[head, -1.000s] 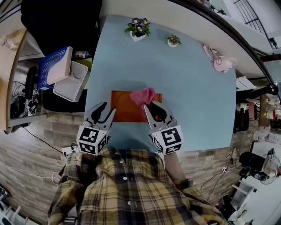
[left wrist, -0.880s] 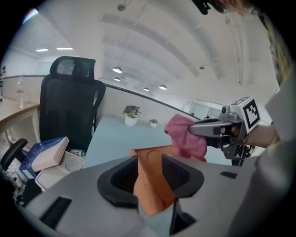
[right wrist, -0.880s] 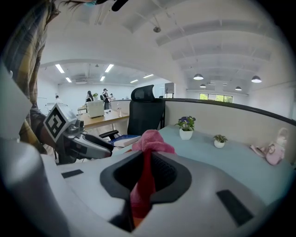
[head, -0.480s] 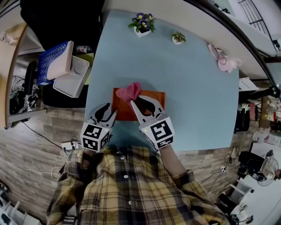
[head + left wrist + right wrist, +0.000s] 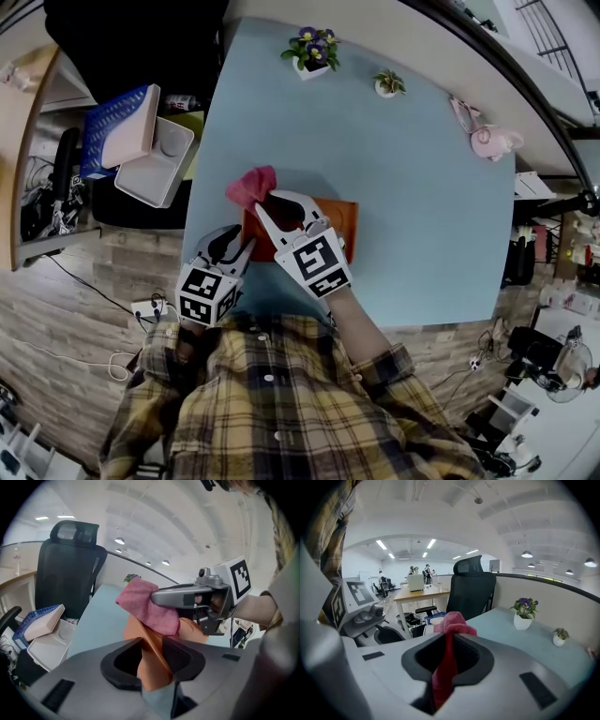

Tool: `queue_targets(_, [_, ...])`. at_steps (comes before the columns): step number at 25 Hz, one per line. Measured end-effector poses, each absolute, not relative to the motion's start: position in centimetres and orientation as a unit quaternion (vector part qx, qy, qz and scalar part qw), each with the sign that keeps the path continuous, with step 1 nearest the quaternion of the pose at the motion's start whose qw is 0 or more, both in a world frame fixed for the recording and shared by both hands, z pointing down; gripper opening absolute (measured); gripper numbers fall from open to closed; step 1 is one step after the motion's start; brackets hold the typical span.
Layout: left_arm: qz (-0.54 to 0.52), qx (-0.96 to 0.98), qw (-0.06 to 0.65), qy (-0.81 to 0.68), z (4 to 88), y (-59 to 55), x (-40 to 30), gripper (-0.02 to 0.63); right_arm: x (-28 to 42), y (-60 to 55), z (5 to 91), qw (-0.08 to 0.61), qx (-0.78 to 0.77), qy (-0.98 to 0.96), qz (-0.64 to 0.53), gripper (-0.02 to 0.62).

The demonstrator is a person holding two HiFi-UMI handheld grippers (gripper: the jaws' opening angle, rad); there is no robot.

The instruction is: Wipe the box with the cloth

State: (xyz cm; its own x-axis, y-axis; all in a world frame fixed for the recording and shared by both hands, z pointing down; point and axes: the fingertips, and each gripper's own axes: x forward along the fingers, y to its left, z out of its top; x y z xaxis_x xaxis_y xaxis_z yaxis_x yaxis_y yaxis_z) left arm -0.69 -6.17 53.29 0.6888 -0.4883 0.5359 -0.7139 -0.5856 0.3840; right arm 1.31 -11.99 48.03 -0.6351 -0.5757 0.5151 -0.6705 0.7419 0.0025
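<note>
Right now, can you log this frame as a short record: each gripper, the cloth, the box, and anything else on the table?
Left gripper: jaws have just been closing, now pressing on the near left corner of the box
Right gripper: shut on the cloth
Cloth: pink, bunched, at the box's far left corner
Box: orange, lying flat on the blue table
Also on table: flower pot and small plant at the far edge

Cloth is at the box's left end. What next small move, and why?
Probably sweep the right gripper rightward across the box: the cloth sits at its left corner, and the left gripper, fingers just closing, clamps its near edge.
</note>
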Motion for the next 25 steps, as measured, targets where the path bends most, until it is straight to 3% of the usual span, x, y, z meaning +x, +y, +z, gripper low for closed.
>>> queue_targets(8, [0.182,0.871,0.298,-0.346,53.3,-6.4,-0.9,0.131,0.8,-13.0,51.1,0.333,0.316,-0.887,0.051,0.049])
queue_targets(25, [0.178,0.873,0.292,-0.347,53.5,-6.3,-0.9,0.135,3.4,-12.4,52.3,0.395,0.301,-0.867,0.042,0.049])
